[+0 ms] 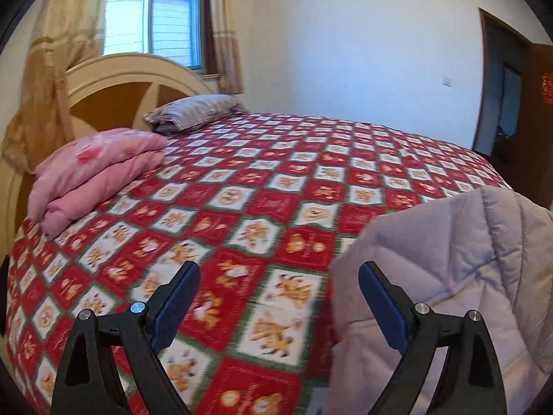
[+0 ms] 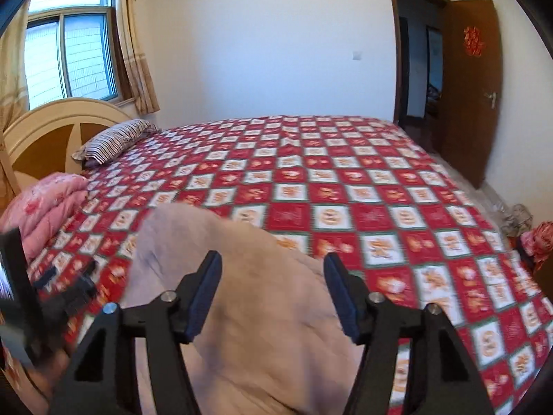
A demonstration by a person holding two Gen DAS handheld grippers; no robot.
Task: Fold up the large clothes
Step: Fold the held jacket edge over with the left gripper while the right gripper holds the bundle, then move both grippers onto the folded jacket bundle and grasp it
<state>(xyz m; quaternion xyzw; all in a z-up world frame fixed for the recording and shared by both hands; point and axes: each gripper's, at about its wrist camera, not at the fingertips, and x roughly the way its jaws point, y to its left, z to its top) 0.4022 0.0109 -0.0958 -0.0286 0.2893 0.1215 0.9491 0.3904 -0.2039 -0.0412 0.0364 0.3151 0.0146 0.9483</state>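
A pale lilac quilted jacket (image 1: pixel 449 276) lies bunched on the near edge of the bed, at the lower right in the left wrist view. My left gripper (image 1: pixel 279 276) hovers open over the red checked bedspread (image 1: pixel 276 190), with nothing between its fingers; its right finger (image 1: pixel 380 297) stands in front of the jacket's edge. In the right wrist view the jacket (image 2: pixel 242 276) fills the lower middle. My right gripper (image 2: pixel 273 261) is above it, jaws apart, pads not pressing on the cloth. A blurred black shape (image 2: pixel 69 287) at the left is probably the other gripper.
A folded pink quilt (image 1: pixel 96 166) and a striped pillow (image 1: pixel 193 110) lie by the cream headboard (image 1: pixel 131 79) at the far left. An open brown door (image 2: pixel 473 86) stands at the right, with crumpled things on the floor (image 2: pixel 539 238) beside the bed.
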